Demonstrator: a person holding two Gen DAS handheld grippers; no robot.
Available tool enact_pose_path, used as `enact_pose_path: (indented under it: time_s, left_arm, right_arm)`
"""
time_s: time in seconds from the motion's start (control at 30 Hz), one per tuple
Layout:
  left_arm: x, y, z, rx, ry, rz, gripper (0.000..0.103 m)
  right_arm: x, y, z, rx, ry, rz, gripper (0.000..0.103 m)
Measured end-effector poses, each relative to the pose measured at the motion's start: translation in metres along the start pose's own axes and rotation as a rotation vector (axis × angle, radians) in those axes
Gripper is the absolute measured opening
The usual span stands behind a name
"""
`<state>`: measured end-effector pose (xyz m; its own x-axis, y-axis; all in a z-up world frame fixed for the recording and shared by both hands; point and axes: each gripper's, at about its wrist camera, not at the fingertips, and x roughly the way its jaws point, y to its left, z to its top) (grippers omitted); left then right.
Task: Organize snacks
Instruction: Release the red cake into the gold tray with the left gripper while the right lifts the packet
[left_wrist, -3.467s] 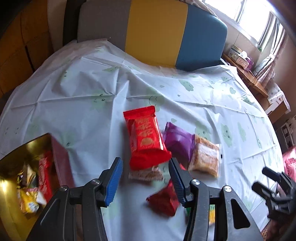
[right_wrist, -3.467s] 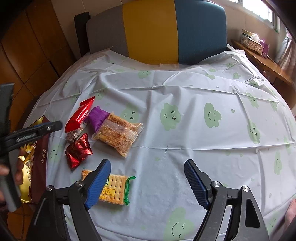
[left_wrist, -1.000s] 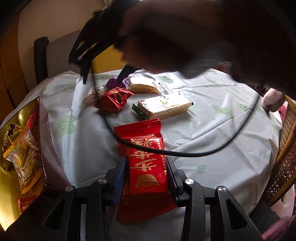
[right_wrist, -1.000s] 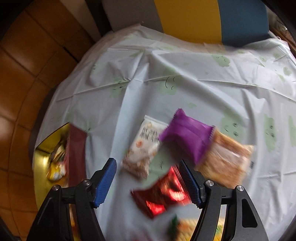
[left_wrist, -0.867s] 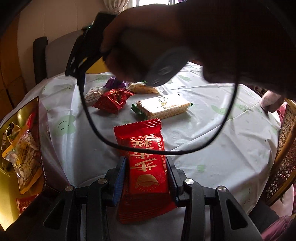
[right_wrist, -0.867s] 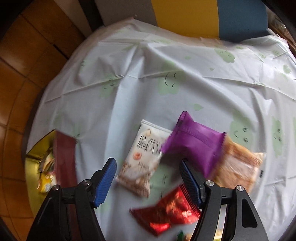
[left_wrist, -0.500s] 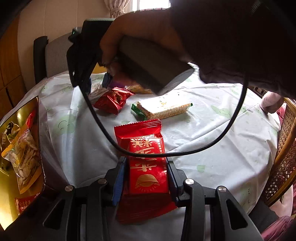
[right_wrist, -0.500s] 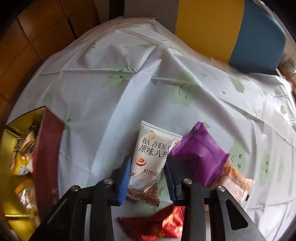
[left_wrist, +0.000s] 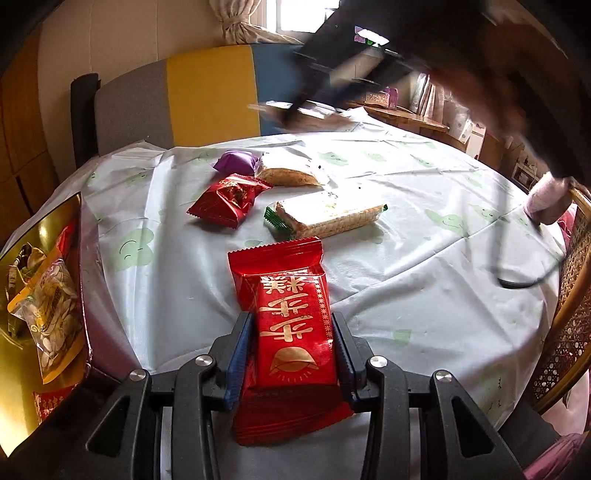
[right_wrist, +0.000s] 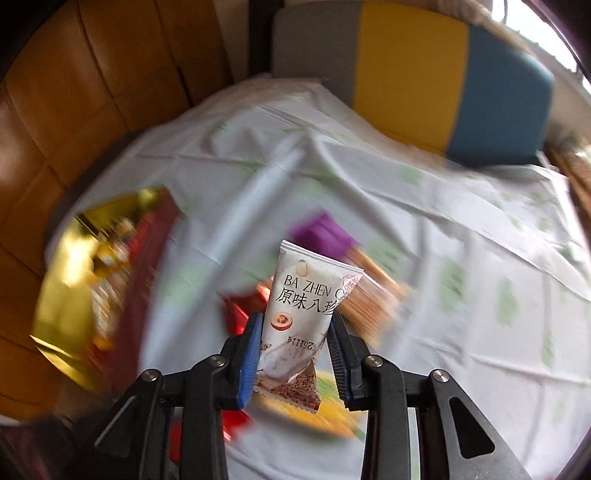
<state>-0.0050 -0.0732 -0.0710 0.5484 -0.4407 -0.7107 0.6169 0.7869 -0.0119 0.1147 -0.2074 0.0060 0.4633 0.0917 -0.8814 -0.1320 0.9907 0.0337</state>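
Two grippers, two snacks in hand! The left gripper (left_wrist: 293, 341) has its blue-padded jaws pressed against both sides of a long red foil packet with gold lettering (left_wrist: 290, 325), the packet's far end pointing out over the pale tablecloth printed with green smiley clouds (left_wrist: 406, 240). Over on the right wrist view, the right gripper (right_wrist: 295, 343) is clamped on a white snack sachet printed "BA ZHEN" (right_wrist: 304, 306), held up clear of the cloth, and everything below it is smeared with motion blur.

Out on the table from the left wrist view: a crinkled dark-red foil pouch (left_wrist: 229, 199) sits near the middle, with a clear-wrapped cracker pack with green ends (left_wrist: 325, 216) just beside it to the right. Behind them lie a small purple wrapper (left_wrist: 236, 162) and a clear bag of golden crispy cake (left_wrist: 290, 171), those two touching. At the left edge stands a gold-lined box with dark-red walls (left_wrist: 79, 229), already holding a yellow-edged bag of seeds (left_wrist: 51, 314) and other wrappers too dim to name.

Above the far side, the right-hand tool shows only as a dark blur, its black cable (left_wrist: 524, 280) drooping across the cloth near a wicker chair (left_wrist: 569, 332). A grey, yellow and blue chair back (left_wrist: 207, 96) stands behind the table.
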Motion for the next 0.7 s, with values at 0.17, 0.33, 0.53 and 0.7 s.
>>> enact_pose_path:
  time_s: [0.17,0.33,0.53,0.7]
  left_arm:
    - [0.002,-0.001,0.002,-0.003,0.010,0.009,0.042]
    - [0.003,-0.002,0.004,0.005,0.024,0.013,0.042]
    - [0.003,-0.002,0.010,0.001,0.064,0.018,0.041]
    - [-0.013,0.003,0.017,-0.042,0.058,-0.024,0.040]
  right_arm:
    - [0.017,-0.042,-0.040,0.077,0.100,-0.107,0.035]
    - [0.053,-0.063,-0.065,0.158,0.186,-0.089,0.038]
    - [0.057,-0.058,-0.064,0.131,0.177,-0.107,0.038]
    - [0.055,-0.051,-0.070,0.125,0.173,-0.118,0.039]
